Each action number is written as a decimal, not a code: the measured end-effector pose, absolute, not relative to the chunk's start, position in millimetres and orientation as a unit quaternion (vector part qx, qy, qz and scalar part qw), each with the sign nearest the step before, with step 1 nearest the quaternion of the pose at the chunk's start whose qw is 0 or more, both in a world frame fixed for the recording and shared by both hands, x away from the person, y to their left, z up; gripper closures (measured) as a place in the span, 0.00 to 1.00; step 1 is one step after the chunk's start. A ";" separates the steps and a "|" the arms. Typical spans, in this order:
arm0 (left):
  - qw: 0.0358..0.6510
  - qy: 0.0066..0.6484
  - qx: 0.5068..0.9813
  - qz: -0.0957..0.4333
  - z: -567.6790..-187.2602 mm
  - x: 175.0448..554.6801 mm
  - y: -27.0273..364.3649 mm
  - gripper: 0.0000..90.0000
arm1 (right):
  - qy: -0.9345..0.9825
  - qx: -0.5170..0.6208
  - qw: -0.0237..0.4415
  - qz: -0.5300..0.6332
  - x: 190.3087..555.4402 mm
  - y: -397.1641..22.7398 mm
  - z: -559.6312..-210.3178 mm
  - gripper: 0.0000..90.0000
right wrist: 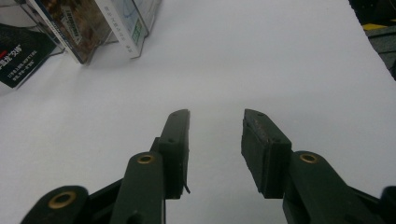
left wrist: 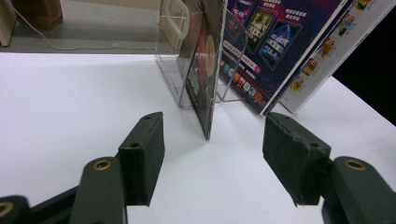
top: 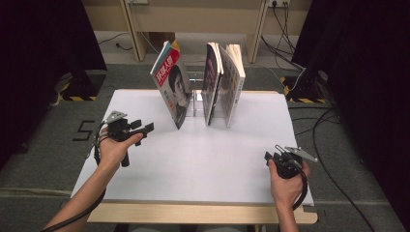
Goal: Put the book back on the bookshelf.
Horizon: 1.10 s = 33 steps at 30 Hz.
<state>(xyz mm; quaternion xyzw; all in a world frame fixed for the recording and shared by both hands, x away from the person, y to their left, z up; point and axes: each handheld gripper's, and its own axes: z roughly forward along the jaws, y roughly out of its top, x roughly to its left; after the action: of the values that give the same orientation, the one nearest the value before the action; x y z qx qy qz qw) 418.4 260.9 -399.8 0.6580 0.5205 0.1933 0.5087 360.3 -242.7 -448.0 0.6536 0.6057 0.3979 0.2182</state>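
Left tool (left wrist: 212, 161) released, jaws wide apart, nothing between them, pointed along the table (top: 203, 164) at the leaning magazine (top: 173, 89). The magazine's bottom edge lies straight ahead of the jaw gap, close; it stands upright and tilted against the clear rack (left wrist: 175, 70), long axis near vertical. Left tool is the nearer. Right tool (right wrist: 215, 149) also released, empty, well apart at the table's near right. Magazine: thin, glossy, portrait cover with red lettering.
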 end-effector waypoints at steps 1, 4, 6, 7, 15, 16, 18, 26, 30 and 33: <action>0.508 0.520 0.659 0.193 -400.1 416.8 262.1 0.43 | 0.607 0.653 0.219 0.398 360.4 -242.8 -448.2 0.69; 0.509 0.521 0.657 0.193 -402.7 410.6 266.8 0.43 | 0.609 0.650 0.220 0.397 360.5 -242.6 -448.3 0.69; 0.510 0.523 0.655 0.191 -404.8 406.7 269.8 0.43 | 0.610 0.650 0.220 0.398 360.3 -242.1 -448.0 0.69; 0.510 0.524 0.655 0.191 -405.8 404.8 271.2 0.43 | 0.610 0.650 0.220 0.398 360.3 -241.9 -448.0 0.69; 0.506 0.526 0.656 0.192 -414.1 389.9 282.5 0.42 | 0.609 0.650 0.221 0.396 359.9 -241.4 -447.6 0.69; 0.505 0.528 0.655 0.192 -415.5 387.8 284.9 0.42 | 0.609 0.650 0.221 0.396 360.0 -241.4 -447.6 0.69; 0.504 0.531 0.653 0.192 -418.1 384.4 288.9 0.42 | 0.611 0.649 0.221 0.396 360.4 -241.7 -448.4 0.69; 0.499 0.540 0.651 0.190 -430.3 370.6 301.2 0.42 | 0.612 0.649 0.220 0.395 360.2 -240.7 -448.2 0.69; 0.496 0.545 0.649 0.190 -436.1 364.2 306.1 0.42 | 0.613 0.648 0.221 0.394 360.4 -241.0 -448.8 0.69; 0.493 0.547 0.648 0.194 -440.3 360.2 309.7 0.42 | 0.612 0.649 0.220 0.395 359.9 -240.5 -448.2 0.69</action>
<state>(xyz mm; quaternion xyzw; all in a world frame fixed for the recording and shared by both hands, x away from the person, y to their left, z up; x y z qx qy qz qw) 360.2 309.7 -440.3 0.6480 0.5468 0.1941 0.4933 359.9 -240.5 -448.2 0.6489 0.6121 0.3947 0.2205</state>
